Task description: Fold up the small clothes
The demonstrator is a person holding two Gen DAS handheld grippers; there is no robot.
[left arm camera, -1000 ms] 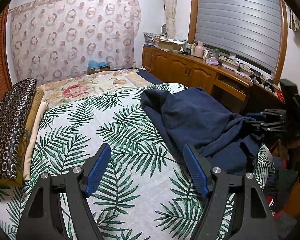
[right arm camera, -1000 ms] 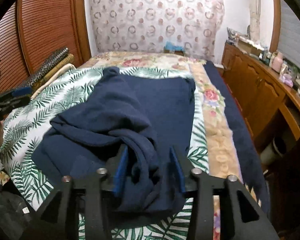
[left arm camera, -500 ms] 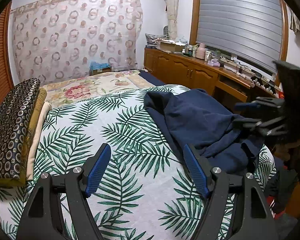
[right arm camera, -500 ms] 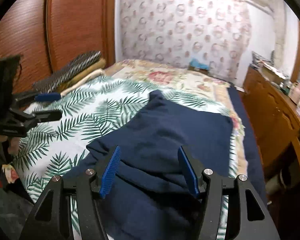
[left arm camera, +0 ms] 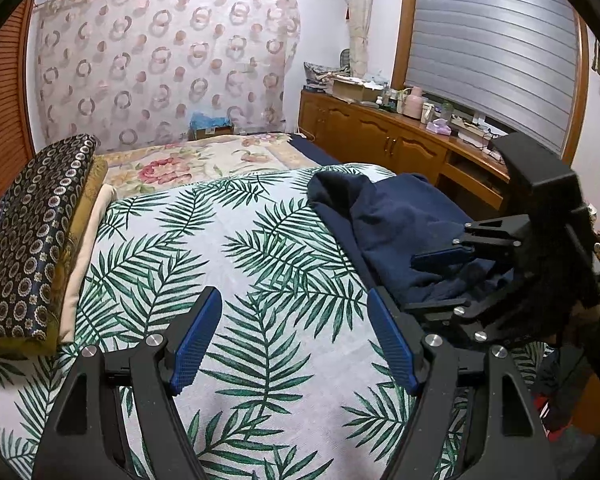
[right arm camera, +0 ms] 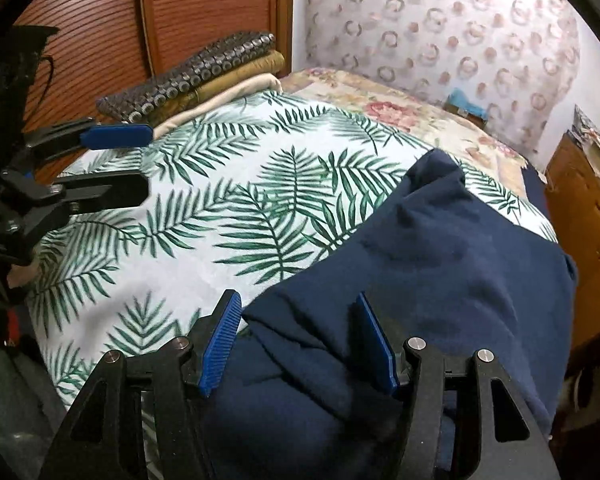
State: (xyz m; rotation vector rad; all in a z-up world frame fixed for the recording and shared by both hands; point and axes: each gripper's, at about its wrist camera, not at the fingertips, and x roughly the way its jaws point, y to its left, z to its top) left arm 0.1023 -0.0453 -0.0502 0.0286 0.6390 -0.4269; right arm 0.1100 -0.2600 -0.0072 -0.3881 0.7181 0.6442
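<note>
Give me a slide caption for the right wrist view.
Open right tool over a crumpled navy garment on the palm-leaf bedspread.

Left wrist cam sits low & close over the leaf-print bedspread [left arm camera: 260, 264], facing the curtain wall [left arm camera: 160, 68] w/ window at right; right wrist cam looks from the other side, tilted toward the wooden doors [right arm camera: 100, 40]; both share bedspread, navy garment [right arm camera: 440, 264], stacked cushions [left arm camera: 32, 232].

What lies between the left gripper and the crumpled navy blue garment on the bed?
Only bare palm-leaf printed bedspread; nothing sits on that stretch between the open left gripper and the navy blue garment. The left wrist view shows it best.
</note>
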